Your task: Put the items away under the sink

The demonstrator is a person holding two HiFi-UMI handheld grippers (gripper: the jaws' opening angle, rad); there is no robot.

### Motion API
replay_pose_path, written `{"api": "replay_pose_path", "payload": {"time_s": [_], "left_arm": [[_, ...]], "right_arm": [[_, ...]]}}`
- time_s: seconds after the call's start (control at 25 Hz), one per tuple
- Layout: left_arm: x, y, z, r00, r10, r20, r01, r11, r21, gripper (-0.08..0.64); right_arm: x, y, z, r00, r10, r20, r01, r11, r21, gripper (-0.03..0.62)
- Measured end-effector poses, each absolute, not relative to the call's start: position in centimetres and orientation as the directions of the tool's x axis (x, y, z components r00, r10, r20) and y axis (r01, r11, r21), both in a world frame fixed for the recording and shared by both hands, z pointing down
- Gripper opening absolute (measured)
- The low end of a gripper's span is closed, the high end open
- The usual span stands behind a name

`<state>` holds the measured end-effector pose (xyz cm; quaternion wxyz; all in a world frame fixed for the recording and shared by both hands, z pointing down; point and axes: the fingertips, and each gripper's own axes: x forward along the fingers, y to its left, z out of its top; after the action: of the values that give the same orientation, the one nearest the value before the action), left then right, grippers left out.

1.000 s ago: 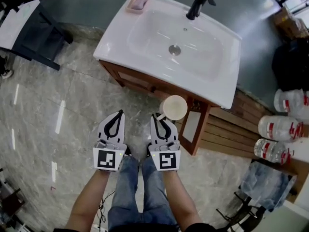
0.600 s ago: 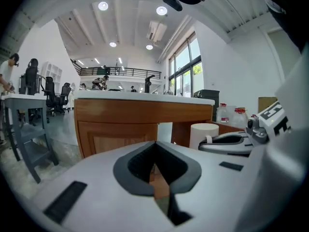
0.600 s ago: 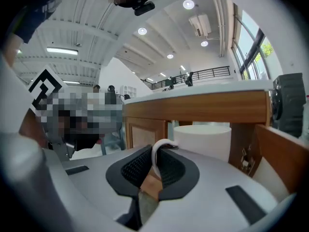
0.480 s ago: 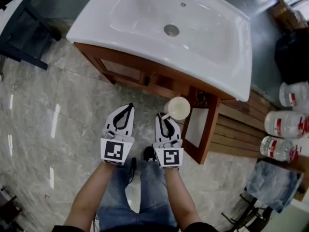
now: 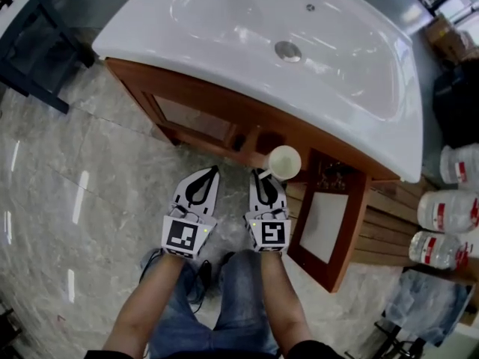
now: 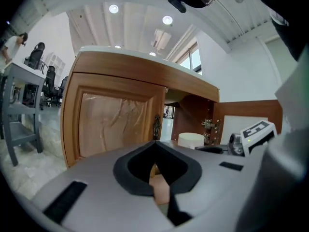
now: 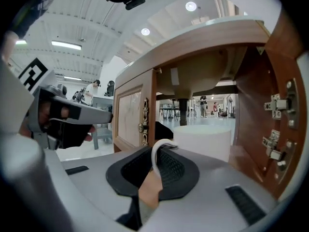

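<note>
Looking down, we see the white sink (image 5: 224, 28) topping the wooden cabinet (image 5: 247, 118). Its left door (image 5: 196, 120) is closed and its right door (image 5: 325, 226) stands swung open toward us. Clear water jugs (image 5: 447, 209) lie on the boards off to the right. Our left gripper (image 5: 209, 172) hovers before the closed door with its jaws together and nothing between them. Our right gripper (image 5: 263, 175) sits just beside it, facing the open compartment, jaws pinched nearly closed on the thin handle (image 7: 155, 154) of a white mug (image 5: 284, 161). The mug is upright at that gripper's tip, at the mouth of the compartment; whether it touches the cabinet floor we cannot tell.
</note>
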<state>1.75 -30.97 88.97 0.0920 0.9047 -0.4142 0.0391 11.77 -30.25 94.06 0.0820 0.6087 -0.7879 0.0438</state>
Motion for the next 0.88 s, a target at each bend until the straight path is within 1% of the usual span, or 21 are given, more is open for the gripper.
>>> {"api": "replay_pose_path", "payload": {"time_s": [0.16, 0.36, 0.6, 0.72, 0.8, 0.88], "left_arm": [[1.4, -32.3, 90.5, 0.657, -0.739, 0.148, -0.754, -0.644, 0.129, 0.008], [0.4, -33.0, 92.3, 0.651, -0.740, 0.167, -0.759, -0.640, 0.121, 0.008], [-0.6, -33.3, 92.6, 0.644, -0.738, 0.201, -0.764, -0.632, 0.125, 0.008], [-1.0, -32.9, 91.9, 0.637, -0.739, 0.219, -0.770, -0.623, 0.138, 0.008], [-1.2, -32.3, 91.4, 0.635, -0.734, 0.241, -0.771, -0.621, 0.141, 0.008], [-1.6, -31.5, 90.8, 0.629, -0.732, 0.264, -0.776, -0.613, 0.149, 0.008]], "right_arm": [[12.2, -34.3, 94.5, -0.235, -0.959, 0.157, -0.969, 0.243, 0.035, 0.043], [12.0, -38.5, 95.4, -0.258, -0.955, 0.148, -0.963, 0.267, 0.045, 0.043], [12.2, -39.2, 95.8, -0.240, -0.961, 0.137, -0.968, 0.247, 0.037, 0.043], [12.7, -38.7, 96.0, -0.217, -0.963, 0.157, -0.975, 0.222, 0.014, 0.049], [13.1, -38.2, 96.0, -0.198, -0.963, 0.183, -0.980, 0.200, -0.005, 0.064], [13.3, -37.5, 95.8, -0.180, -0.960, 0.214, -0.983, 0.180, -0.021, 0.066]]}}
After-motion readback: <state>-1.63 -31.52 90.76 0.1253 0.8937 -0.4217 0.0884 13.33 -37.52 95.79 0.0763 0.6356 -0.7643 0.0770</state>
